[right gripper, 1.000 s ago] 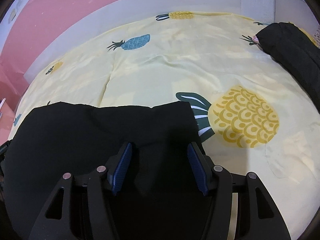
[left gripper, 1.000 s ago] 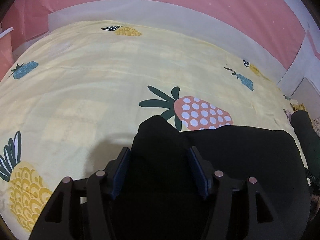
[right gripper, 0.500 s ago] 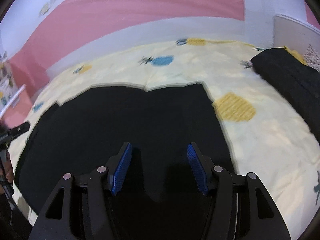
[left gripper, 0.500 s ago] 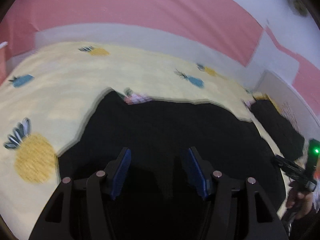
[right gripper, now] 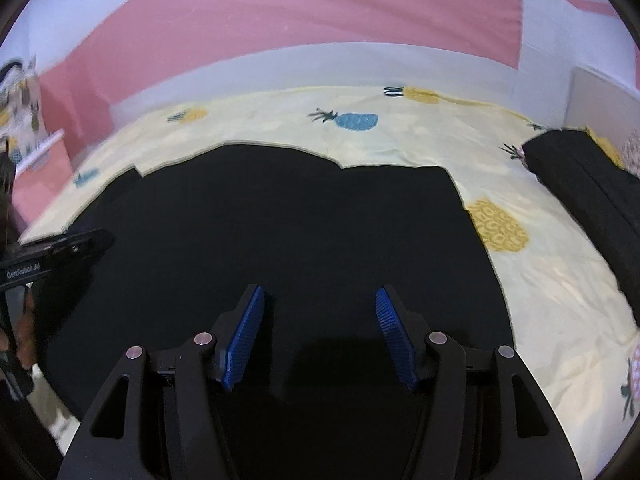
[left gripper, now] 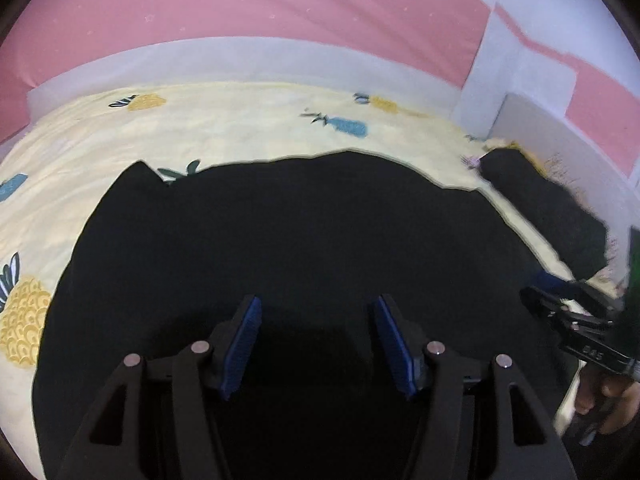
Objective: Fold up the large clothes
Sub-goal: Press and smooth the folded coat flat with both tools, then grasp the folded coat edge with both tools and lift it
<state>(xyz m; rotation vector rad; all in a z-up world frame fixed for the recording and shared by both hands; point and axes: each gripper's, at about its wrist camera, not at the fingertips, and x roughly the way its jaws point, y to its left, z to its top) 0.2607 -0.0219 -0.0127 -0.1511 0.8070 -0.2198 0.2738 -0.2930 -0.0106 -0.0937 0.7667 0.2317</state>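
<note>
A large black garment (left gripper: 288, 232) lies spread flat on a yellow pineapple-print bed sheet (left gripper: 240, 128); it also fills the middle of the right wrist view (right gripper: 288, 216). My left gripper (left gripper: 316, 312) is open and empty, raised over the garment's near part. My right gripper (right gripper: 320, 304) is open and empty, also over the near part. The right gripper's body shows at the right edge of the left wrist view (left gripper: 576, 332). The left gripper's body shows at the left edge of the right wrist view (right gripper: 48, 256).
A folded black pile (right gripper: 592, 184) lies on the sheet (right gripper: 552, 264) at the right, also in the left wrist view (left gripper: 552, 208). A pink and white wall (left gripper: 256, 24) runs behind the bed. A white panel (right gripper: 600, 100) stands at the far right.
Both grippers have pulled back and up from the garment's far edge. The garment's folded layer now lies flat and more of it shows. Both stayed open.
</note>
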